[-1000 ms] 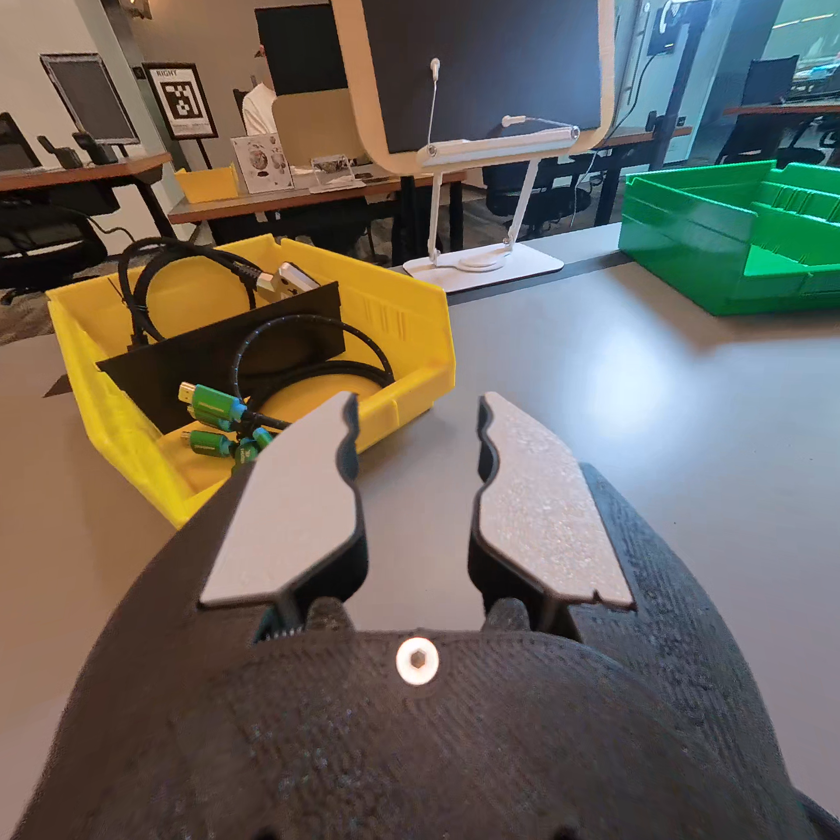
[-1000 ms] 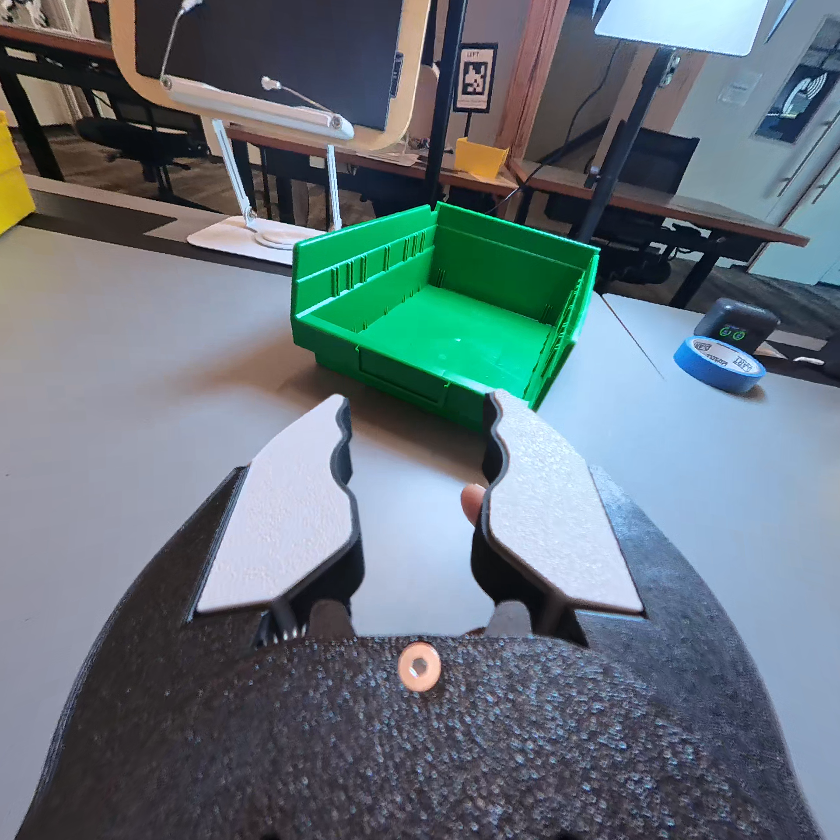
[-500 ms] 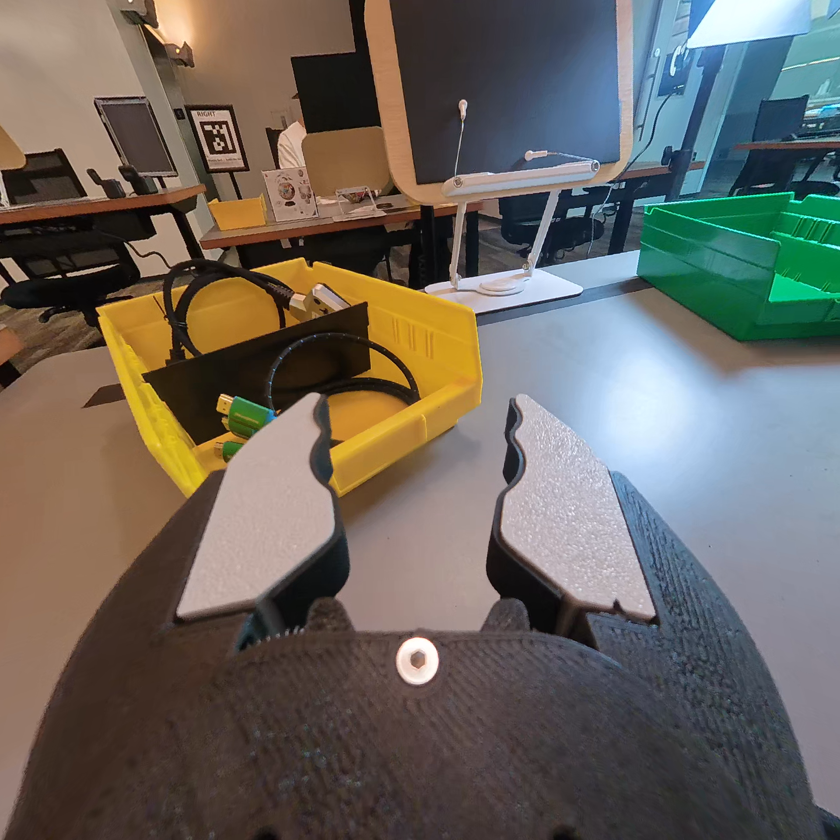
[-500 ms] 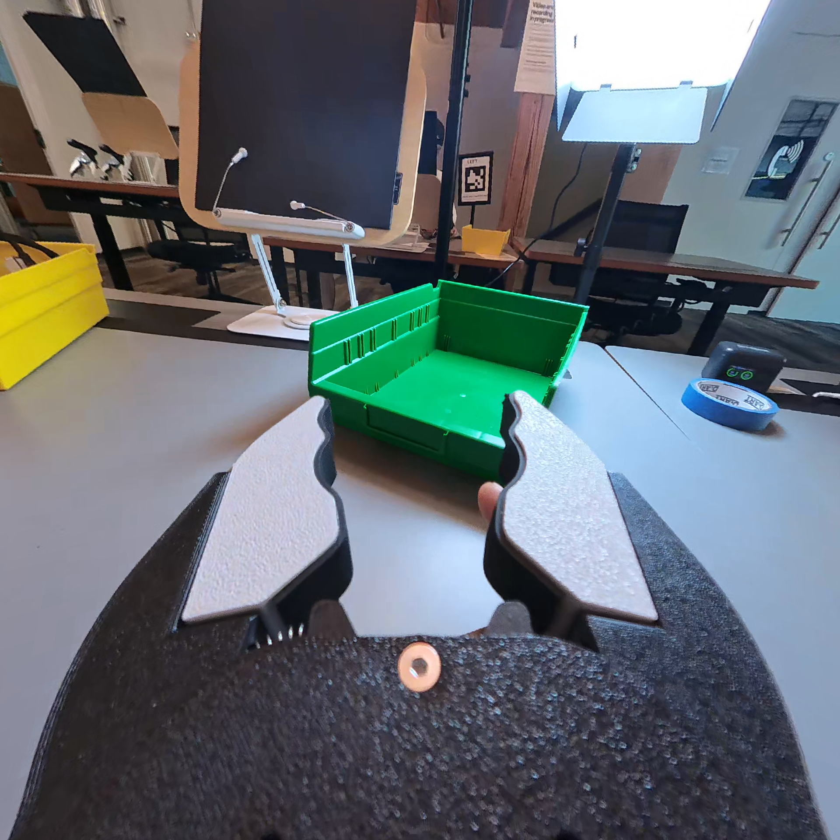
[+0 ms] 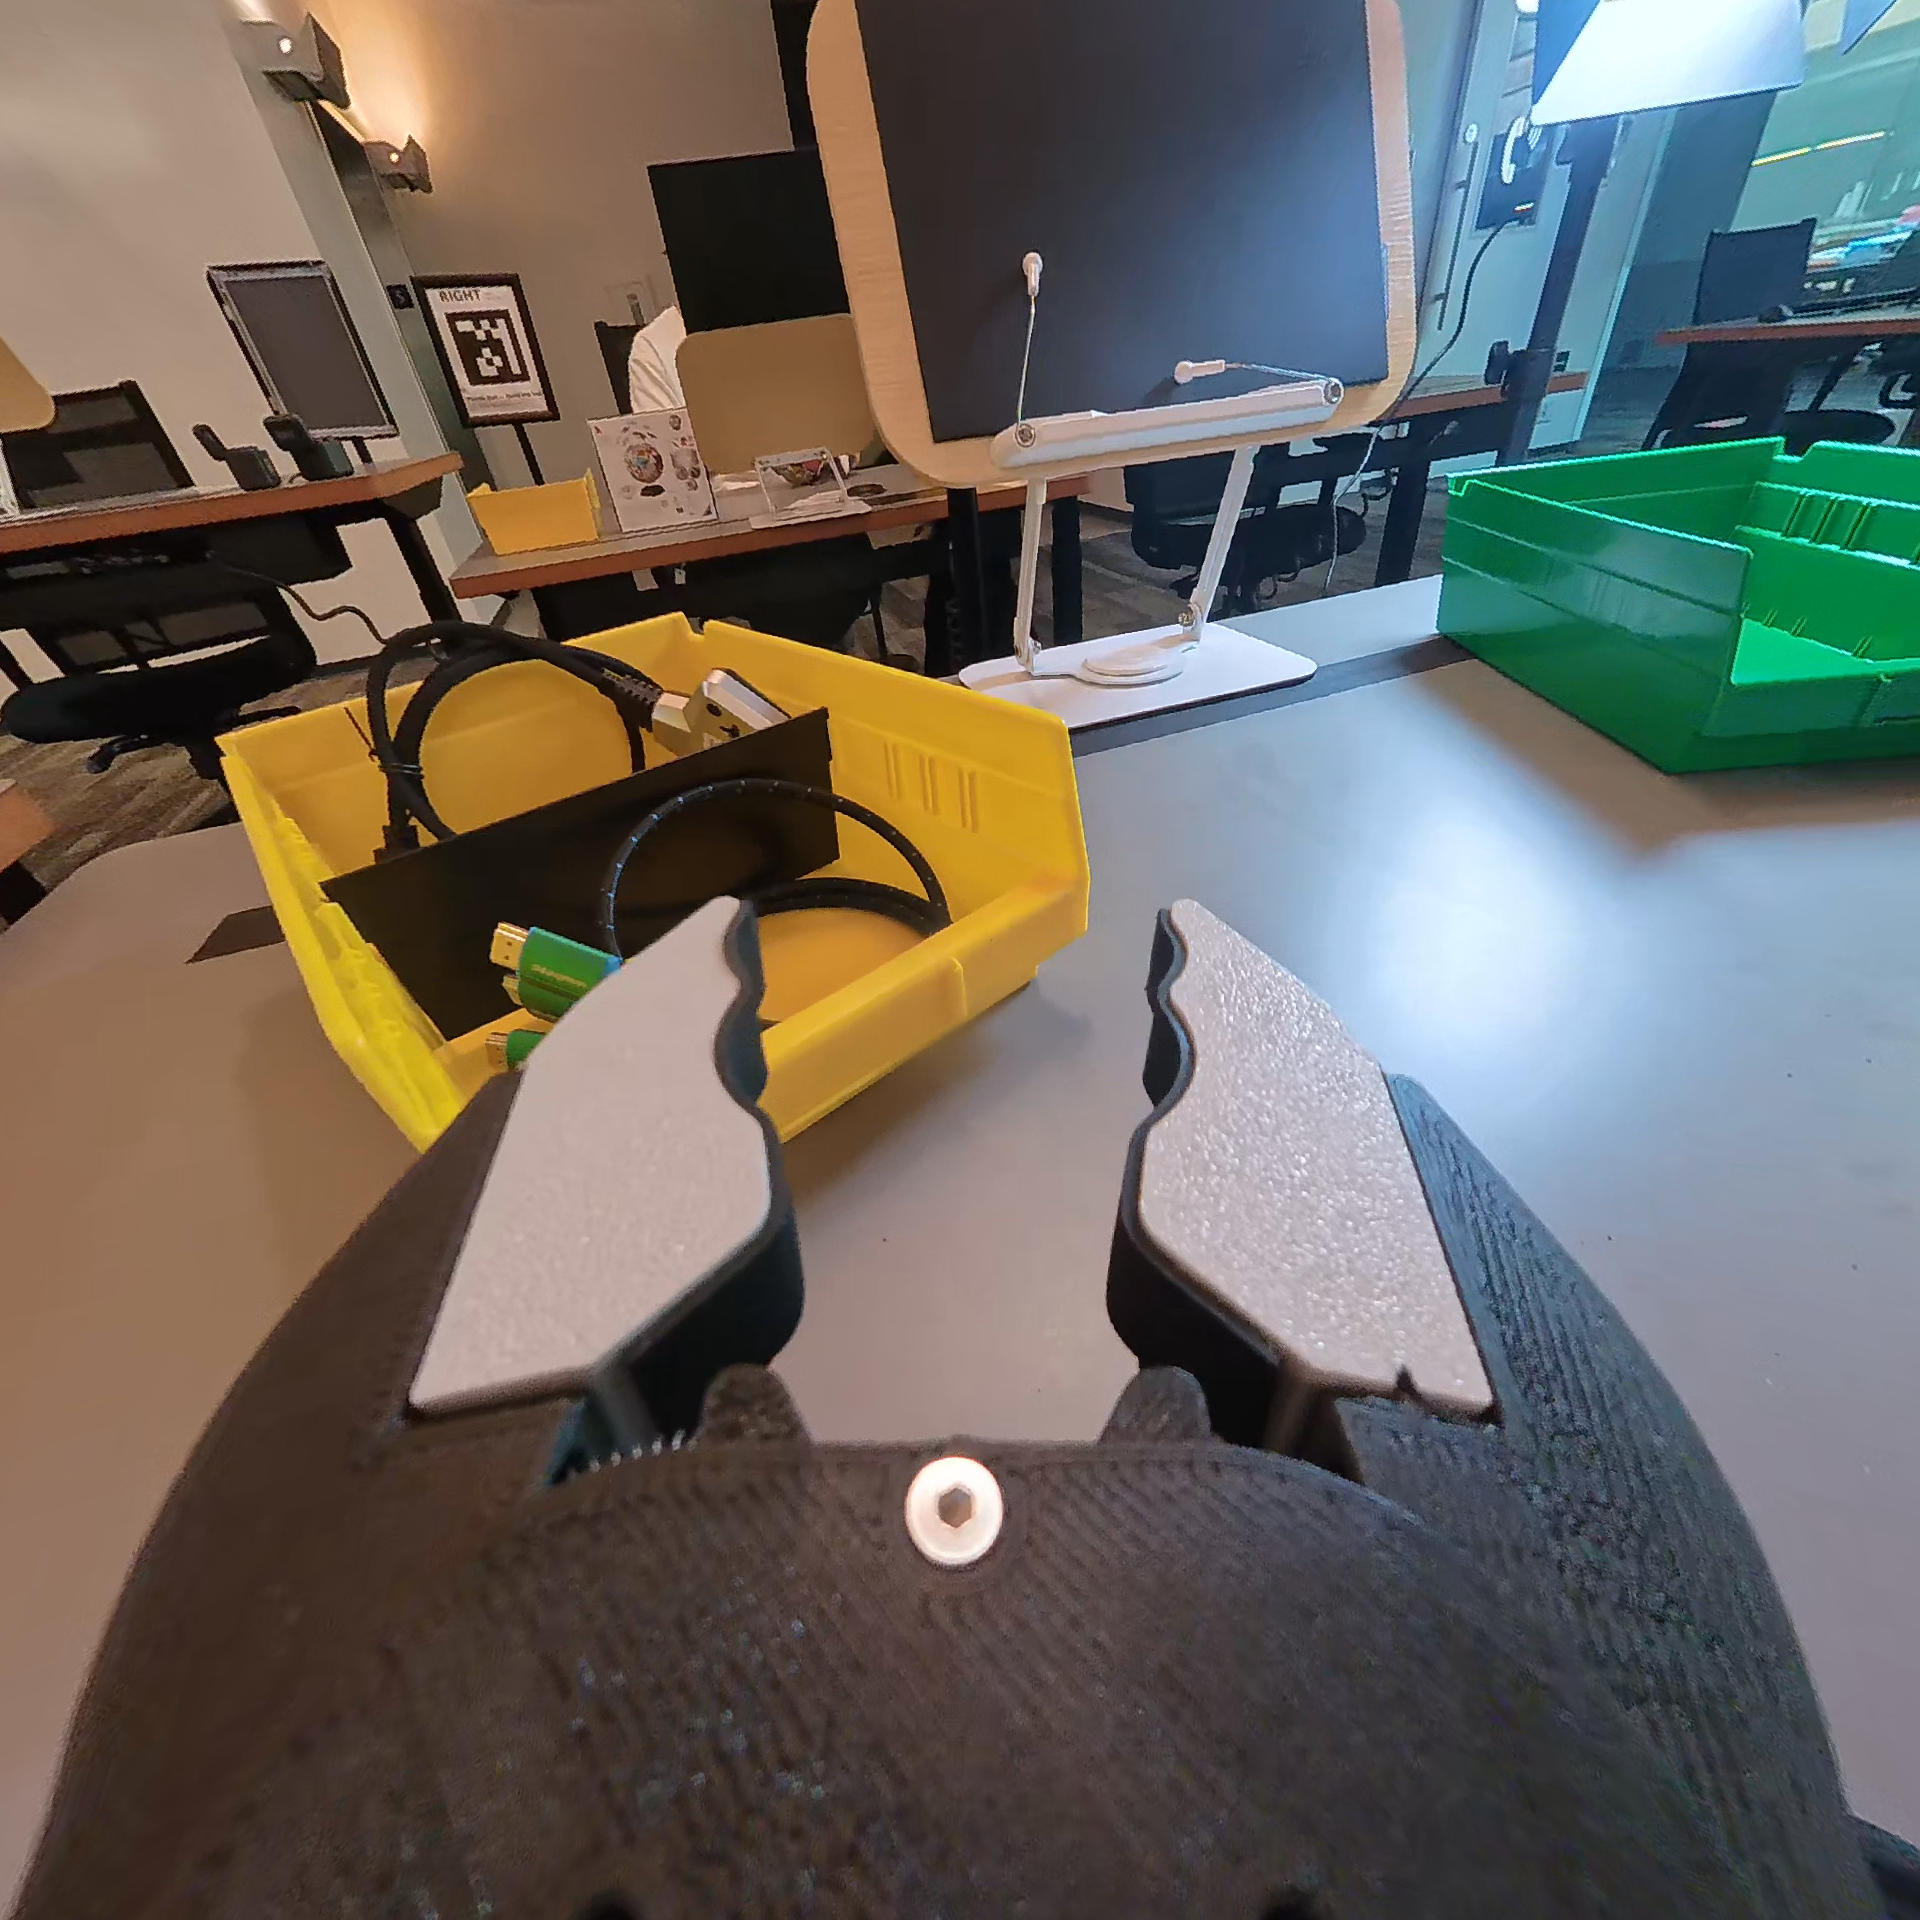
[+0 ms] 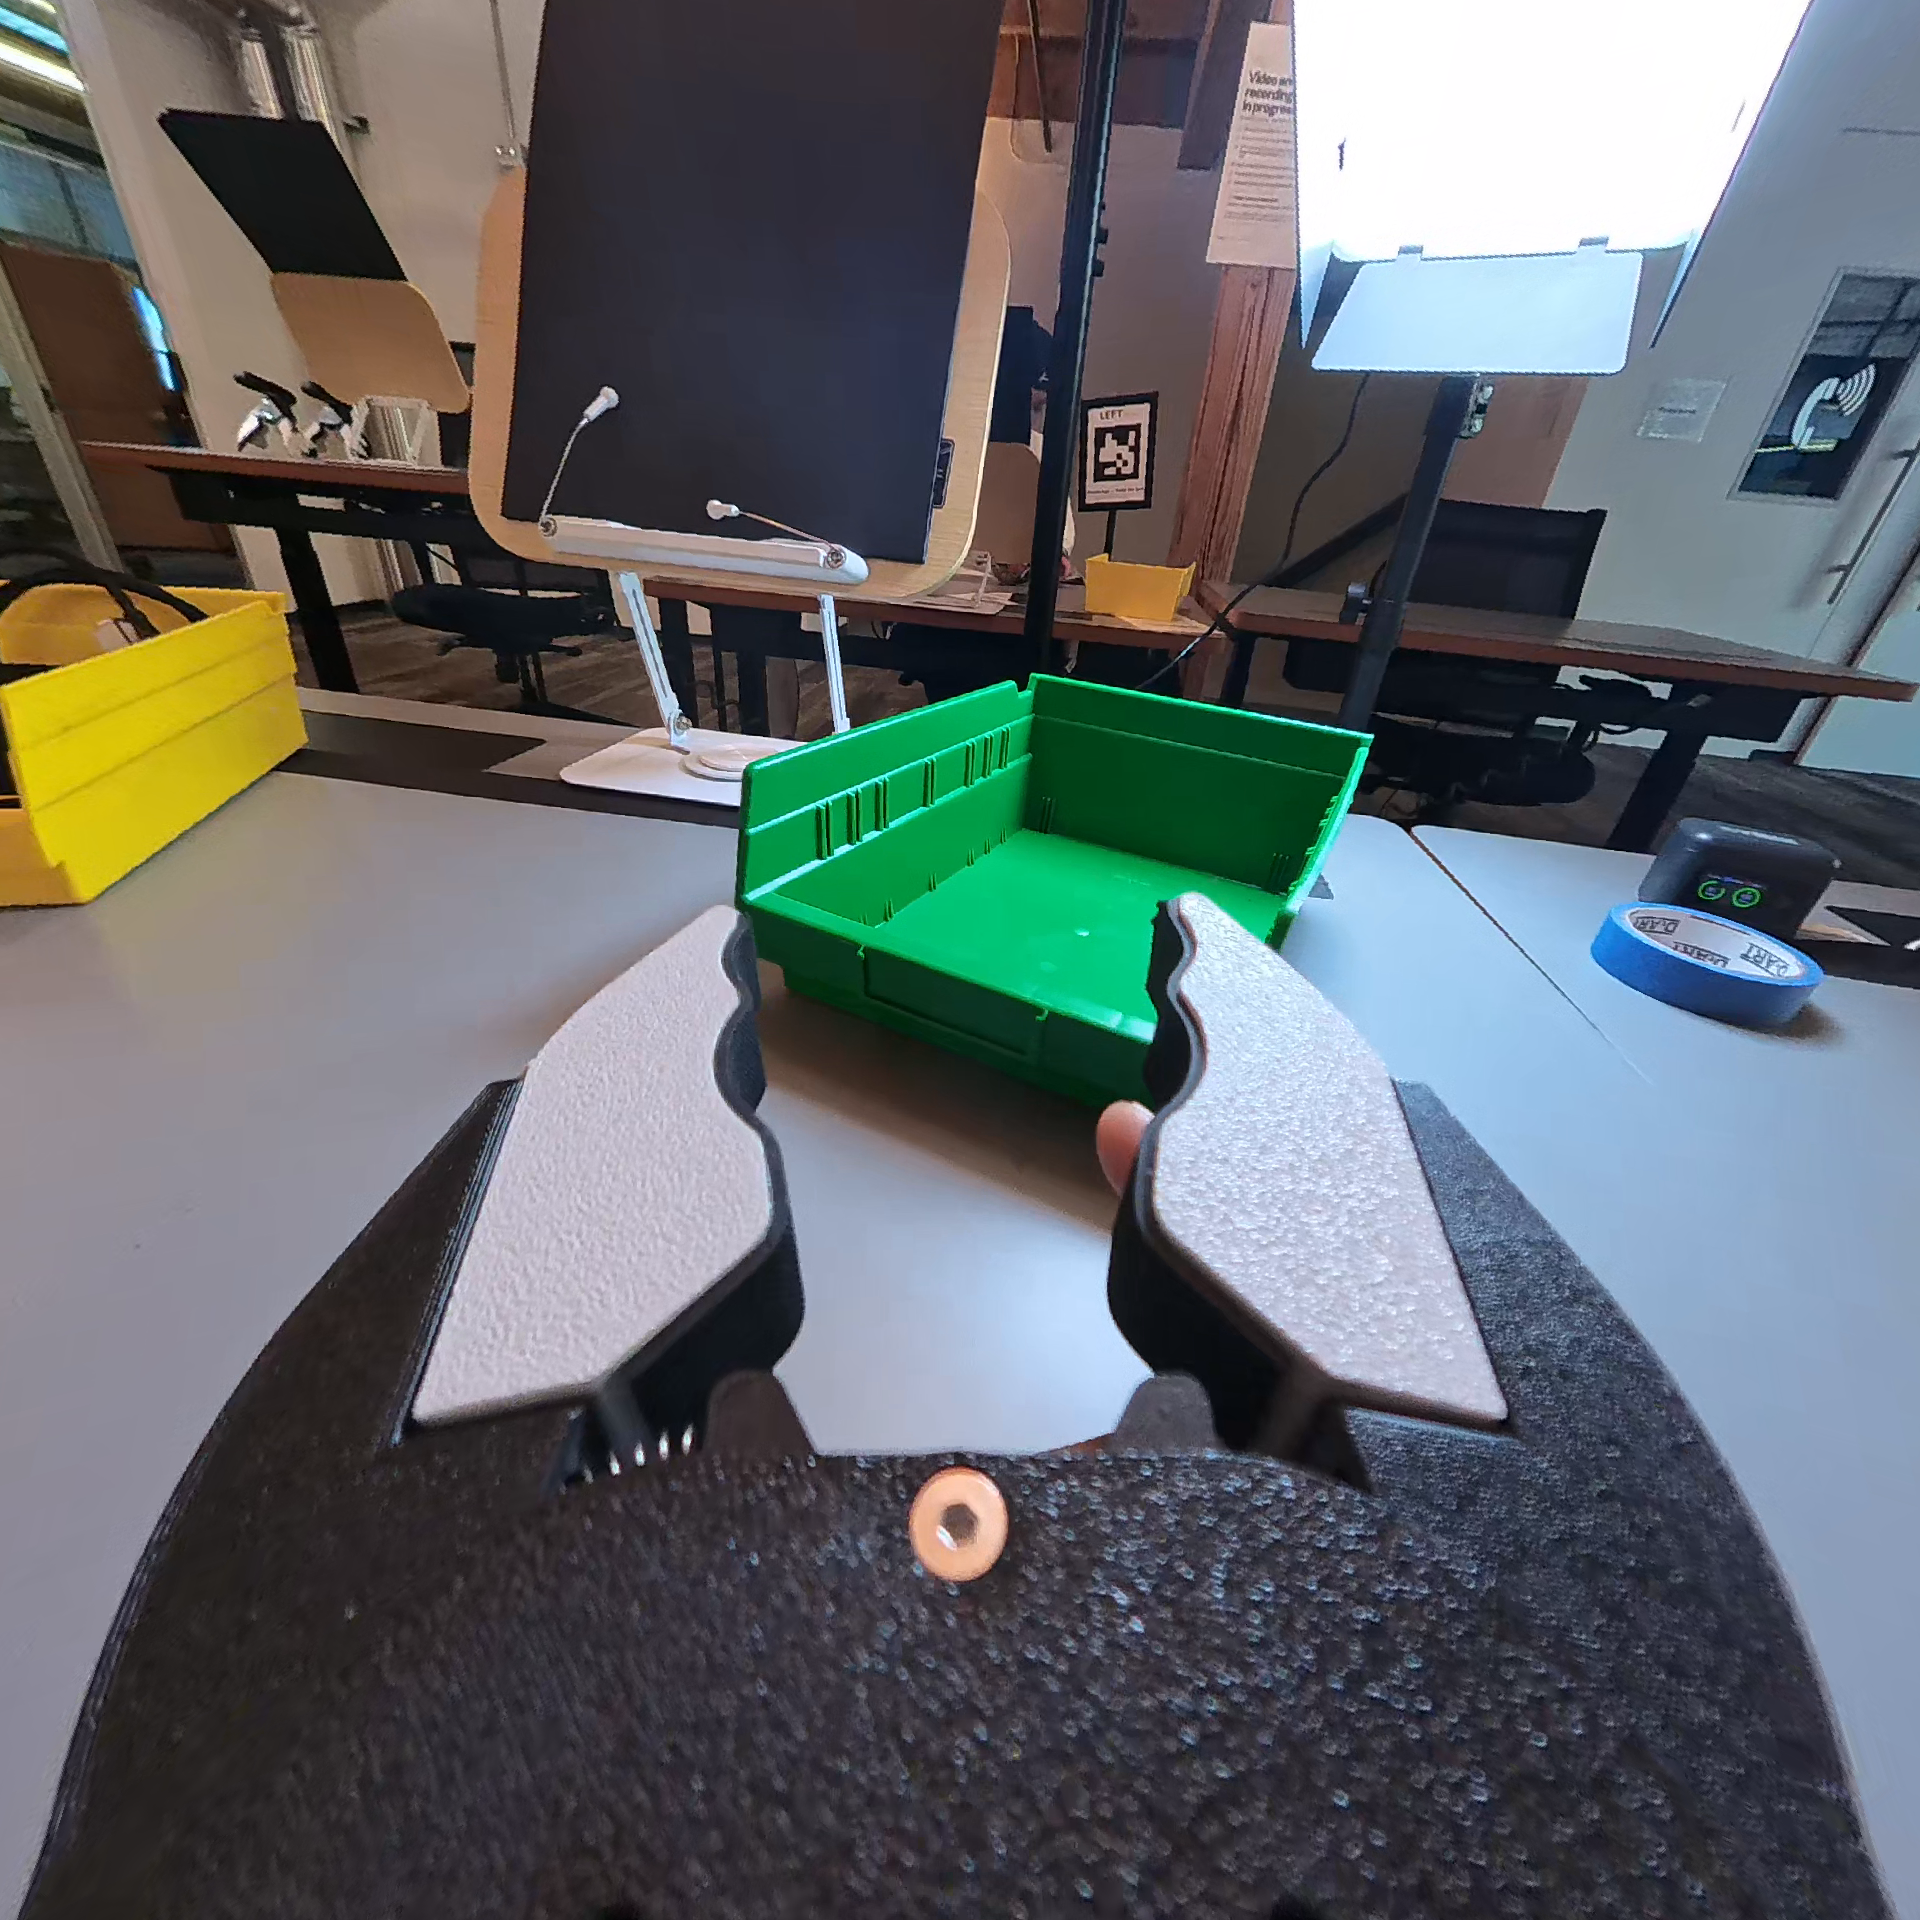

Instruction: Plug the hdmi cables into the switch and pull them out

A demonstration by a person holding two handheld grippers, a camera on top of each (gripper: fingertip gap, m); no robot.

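Grey textured pads faced upward on both pairs of tongs, and each pair stood wide apart with nothing held between its fingers. The left gripper (image 5: 951, 914) hovered over the smooth grey tabletop (image 5: 1455, 987), its left fingertip overlapping the near edge of a yellow plastic bin (image 5: 977, 790) in the view, though whether it touched the bin could not be told. Inside that bin lay coiled black HDMI cables (image 5: 774, 847), some with bright green plug housings (image 5: 556, 966) near the front left corner, and one with a silver metal plug (image 5: 717, 712) resting toward the back. A flat black divider panel (image 5: 582, 883) leaned across the bin between the coils. The switch could not be made out with any certainty in either view.

The right gripper (image 6: 951, 909) hung over the same grey table (image 6: 312, 1039), gaping just as widely and touching nothing. A fingertip of the person's hand (image 6: 1122, 1143) showed at the inner side of its right finger. Beyond the fingertips sat an open green plastic bin (image 6: 1039, 831), well apart from the yellow one, which appeared at the far left of the right wrist view. A roll of blue tape (image 6: 1704, 961) lay to the right beside a small dark box (image 6: 1730, 878). A white stand holding a dark board (image 6: 727, 644) stood behind the bins.
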